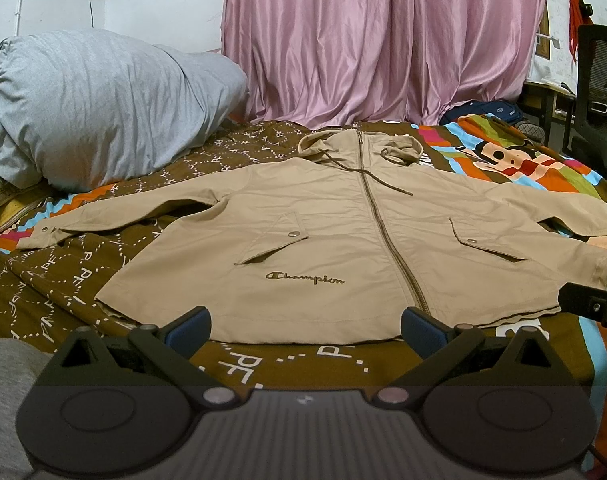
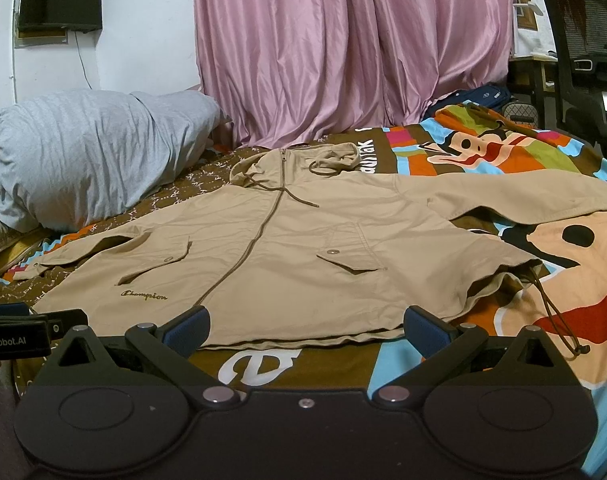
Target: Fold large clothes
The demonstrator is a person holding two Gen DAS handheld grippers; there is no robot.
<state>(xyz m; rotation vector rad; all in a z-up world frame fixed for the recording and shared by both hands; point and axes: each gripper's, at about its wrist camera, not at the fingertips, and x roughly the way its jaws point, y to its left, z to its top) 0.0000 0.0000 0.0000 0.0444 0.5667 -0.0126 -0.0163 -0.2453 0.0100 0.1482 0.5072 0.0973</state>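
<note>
A tan hooded Champion jacket (image 1: 323, 240) lies flat and zipped, front up, on the bed, sleeves spread to both sides, hood at the far end. It also shows in the right wrist view (image 2: 283, 256). My left gripper (image 1: 305, 330) is open and empty, just short of the jacket's near hem, left of the zip. My right gripper (image 2: 305, 330) is open and empty at the hem, right of the zip. The right gripper's side shows at the right edge of the left wrist view (image 1: 591, 304). The left gripper shows at the left edge of the right wrist view (image 2: 19, 332).
The bed has a brown and multicoloured cartoon bedspread (image 1: 303, 364). A big grey bundled duvet (image 1: 95, 100) lies at the far left. Pink curtains (image 1: 383, 40) hang behind. A black mesh chair (image 2: 587, 48) and a desk stand at the far right. A dark bag (image 1: 483, 110) lies at the bed's far edge.
</note>
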